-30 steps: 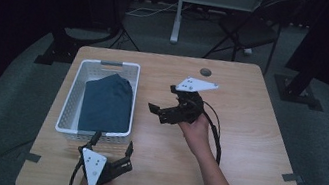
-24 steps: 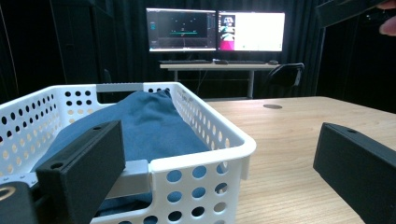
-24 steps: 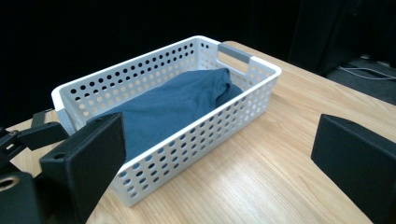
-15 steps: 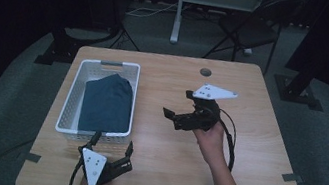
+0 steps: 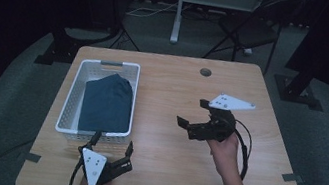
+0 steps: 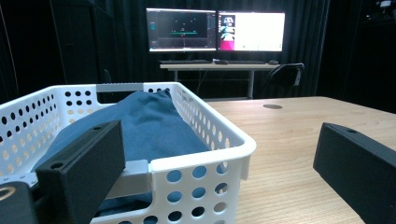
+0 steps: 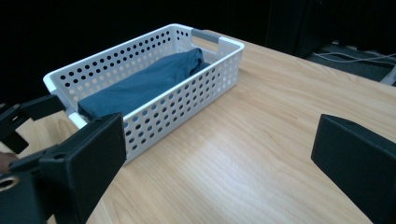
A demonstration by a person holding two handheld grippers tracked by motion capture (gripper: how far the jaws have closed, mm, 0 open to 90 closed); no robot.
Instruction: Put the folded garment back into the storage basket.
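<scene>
A white perforated basket stands on the left half of the wooden table, with a folded dark blue cloth lying inside it. My left gripper rests at the table's front edge, just before the basket's near end, jaws open and empty. Its own view looks over the basket's near wall onto the cloth. A hand holds my right gripper above the table's middle right, open and empty, pointing left at the basket and the cloth, well apart from both.
A round cable hole sits near the table's far edge. Bare wood lies between the basket and the right gripper. Behind the table stand a folding chair and a desk with two lit monitors. Tape marks the right edge.
The right gripper has drawn back to the right and toward the person, away from the basket. The left gripper, basket and cloth have not moved.
</scene>
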